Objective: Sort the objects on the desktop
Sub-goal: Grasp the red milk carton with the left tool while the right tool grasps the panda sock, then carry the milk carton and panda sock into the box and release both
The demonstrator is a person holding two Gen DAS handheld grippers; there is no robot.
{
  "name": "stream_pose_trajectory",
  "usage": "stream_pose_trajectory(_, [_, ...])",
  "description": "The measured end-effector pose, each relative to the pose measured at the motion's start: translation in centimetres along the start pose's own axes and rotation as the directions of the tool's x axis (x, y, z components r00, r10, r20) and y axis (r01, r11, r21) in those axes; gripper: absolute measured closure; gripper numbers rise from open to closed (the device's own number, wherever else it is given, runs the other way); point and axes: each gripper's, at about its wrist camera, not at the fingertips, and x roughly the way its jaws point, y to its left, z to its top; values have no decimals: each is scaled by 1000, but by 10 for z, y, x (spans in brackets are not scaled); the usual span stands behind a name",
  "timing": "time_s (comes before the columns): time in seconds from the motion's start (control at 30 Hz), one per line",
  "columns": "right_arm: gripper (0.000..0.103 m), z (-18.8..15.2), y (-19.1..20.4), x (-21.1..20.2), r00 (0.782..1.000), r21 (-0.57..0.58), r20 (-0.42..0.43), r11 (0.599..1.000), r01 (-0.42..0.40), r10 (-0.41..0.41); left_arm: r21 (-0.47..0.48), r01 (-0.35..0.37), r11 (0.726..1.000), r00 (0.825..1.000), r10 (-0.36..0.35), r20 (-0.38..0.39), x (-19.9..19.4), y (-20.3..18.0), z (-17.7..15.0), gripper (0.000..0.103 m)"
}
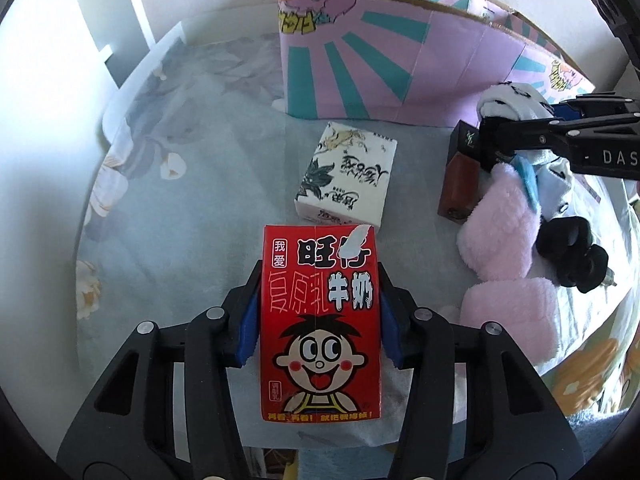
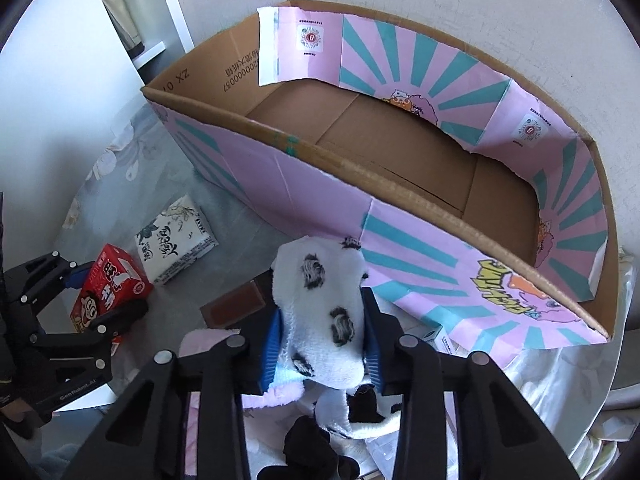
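Note:
A red milk carton point(image 1: 320, 320) with a cartoon face lies on the flowered cloth, and my left gripper point(image 1: 320, 272) is shut on it, the blue pads point(image 1: 248, 320) pressing its two long sides. The right wrist view shows that carton point(image 2: 108, 284) and the left gripper point(image 2: 112, 292) at the far left. My right gripper point(image 2: 322, 308) is shut on a white plush with black spots point(image 2: 324, 304), which bulges up between its pads. In the left wrist view the right gripper point(image 1: 490, 142) reaches in from the right over the plush pile.
A big open pink and teal cardboard box point(image 2: 304, 148) stands behind, its bare floor showing. A white tissue pack point(image 1: 346, 176) lies ahead of the carton. A brown block point(image 1: 460, 188), pink plush point(image 1: 504, 232) and black items point(image 1: 568, 256) crowd the right.

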Motion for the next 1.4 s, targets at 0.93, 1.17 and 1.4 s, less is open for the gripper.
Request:
stream_pose_trajectory(0.93, [70, 27, -27, -145, 995, 73, 94, 997, -34, 27, 96, 71, 993, 991, -81, 108, -126, -9, 130, 57])
stream_pose_trajectory(1.17, [70, 52, -58, -158, 993, 122, 115, 992, 25, -39, 159, 76, 984, 984, -100, 149, -128, -16, 185, 57])
stream_pose_trajectory(1.4, [69, 85, -85, -128, 1000, 131, 14, 991, 17, -19, 207, 97, 974, 992, -112, 62, -89, -33, 236, 57])
